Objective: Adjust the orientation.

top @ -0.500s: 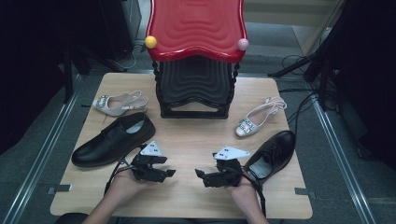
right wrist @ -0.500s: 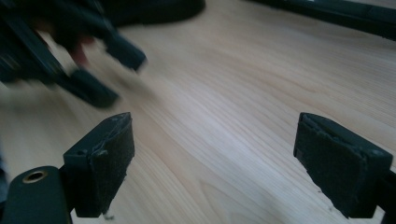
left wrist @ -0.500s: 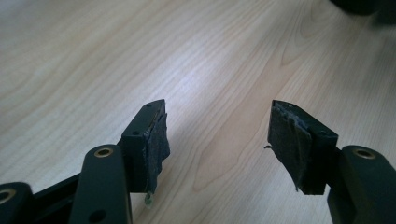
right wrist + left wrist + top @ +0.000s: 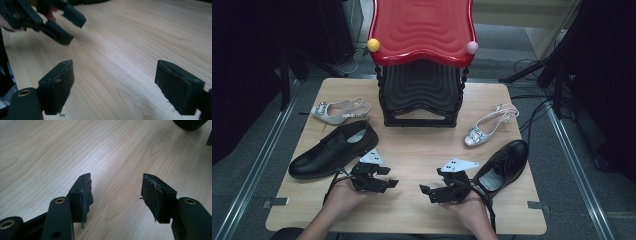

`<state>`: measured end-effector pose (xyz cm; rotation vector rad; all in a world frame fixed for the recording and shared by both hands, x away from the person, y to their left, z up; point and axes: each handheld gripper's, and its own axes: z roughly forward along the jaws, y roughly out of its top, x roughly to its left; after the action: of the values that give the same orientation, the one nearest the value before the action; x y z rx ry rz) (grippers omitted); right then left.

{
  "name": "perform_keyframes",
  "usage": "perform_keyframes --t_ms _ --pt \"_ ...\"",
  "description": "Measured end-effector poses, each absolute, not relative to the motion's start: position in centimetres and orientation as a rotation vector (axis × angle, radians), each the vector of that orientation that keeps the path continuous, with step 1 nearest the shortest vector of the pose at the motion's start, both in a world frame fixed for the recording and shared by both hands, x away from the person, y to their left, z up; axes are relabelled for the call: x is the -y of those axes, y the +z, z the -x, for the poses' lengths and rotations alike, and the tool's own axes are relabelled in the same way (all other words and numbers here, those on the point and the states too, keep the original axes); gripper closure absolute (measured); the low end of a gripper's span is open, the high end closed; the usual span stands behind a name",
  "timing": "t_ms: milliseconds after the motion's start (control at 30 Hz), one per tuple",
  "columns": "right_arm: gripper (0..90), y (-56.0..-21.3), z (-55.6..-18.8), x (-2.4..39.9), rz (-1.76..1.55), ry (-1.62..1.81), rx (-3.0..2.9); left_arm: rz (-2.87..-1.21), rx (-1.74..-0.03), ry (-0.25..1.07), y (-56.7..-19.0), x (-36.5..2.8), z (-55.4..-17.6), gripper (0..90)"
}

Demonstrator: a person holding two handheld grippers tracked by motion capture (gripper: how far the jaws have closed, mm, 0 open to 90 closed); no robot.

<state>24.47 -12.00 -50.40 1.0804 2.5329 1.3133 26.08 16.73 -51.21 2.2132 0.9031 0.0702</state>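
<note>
Both grippers rest low over the bare wood at the near edge of the table [image 4: 412, 150], pointing toward each other, and neither holds anything. The left gripper [image 4: 389, 181] has its jaws wide apart; in the left gripper view only wood grain lies between the pads [image 4: 86, 195]. The right gripper [image 4: 426, 192] is also spread open and empty, and its own view shows the left gripper [image 4: 65, 22] farther off, apart from it.

The nearest things are 2 black shoes. The left black shoe [image 4: 332, 149] lies just beside the left gripper, toe toward the left edge. The right black shoe [image 4: 503, 164] lies just beside the right hand, with its opening facing up. I judge the open jaws are ready for a grasp on these shoes.

Behind them lie 2 silver sandals [image 4: 339, 110] [image 4: 489, 126], 1 on each side of a rack [image 4: 421, 90] with a red top, probably the place for the shoes.
</note>
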Motion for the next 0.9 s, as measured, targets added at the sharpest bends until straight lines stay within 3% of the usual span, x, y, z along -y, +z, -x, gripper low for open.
perform_keyframes --t_ms 433,900 --pt "40.2 -50.3 -24.7 11.5 -0.934 1.285 -2.569 -2.21 -0.958 0.076 -50.7 -18.2 -26.1 39.5" --pt "47.8 -51.0 -25.4 11.1 -0.907 1.283 -2.648 -2.146 -0.986 0.104 -49.3 -20.5 -26.0 46.4"
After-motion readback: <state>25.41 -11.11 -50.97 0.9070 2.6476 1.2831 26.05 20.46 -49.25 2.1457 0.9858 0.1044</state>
